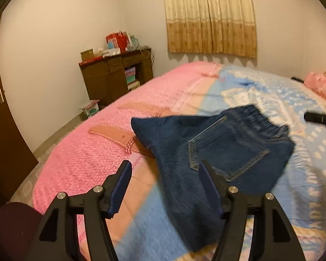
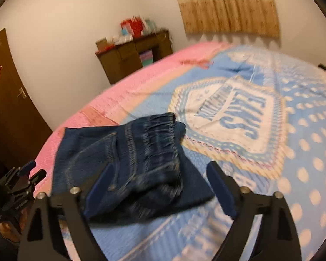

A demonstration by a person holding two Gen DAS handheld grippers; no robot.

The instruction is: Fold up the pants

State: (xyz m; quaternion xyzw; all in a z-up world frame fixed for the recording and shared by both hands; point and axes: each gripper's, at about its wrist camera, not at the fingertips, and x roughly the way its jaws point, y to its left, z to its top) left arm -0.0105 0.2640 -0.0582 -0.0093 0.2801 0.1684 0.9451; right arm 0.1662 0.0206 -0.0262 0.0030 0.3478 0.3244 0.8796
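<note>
Both grippers were spread wide, holding nothing. The folded pants (image 1: 215, 148) lay on the bedspread (image 1: 93, 152), straddling its pink and blue parts. Left gripper (image 1: 164, 169): pants lay ahead, extending past its right finger. Right gripper (image 2: 160, 174): elastic waistband lay between and below the fingers, apparently untouched; frames blurred.

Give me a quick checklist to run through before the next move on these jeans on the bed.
1. Left gripper open and holding nothing: ok.
2. Right gripper open and holding nothing: ok.
3. Jeans lying on the bed cover, not hanging off: ok.
4. Jeans already folded into a compact bundle, waistband on top: ok.
5. Fold edges lined up neatly: cannot tell, both views are blurred.
6. Nothing lying on top of the jeans: ok.
</note>
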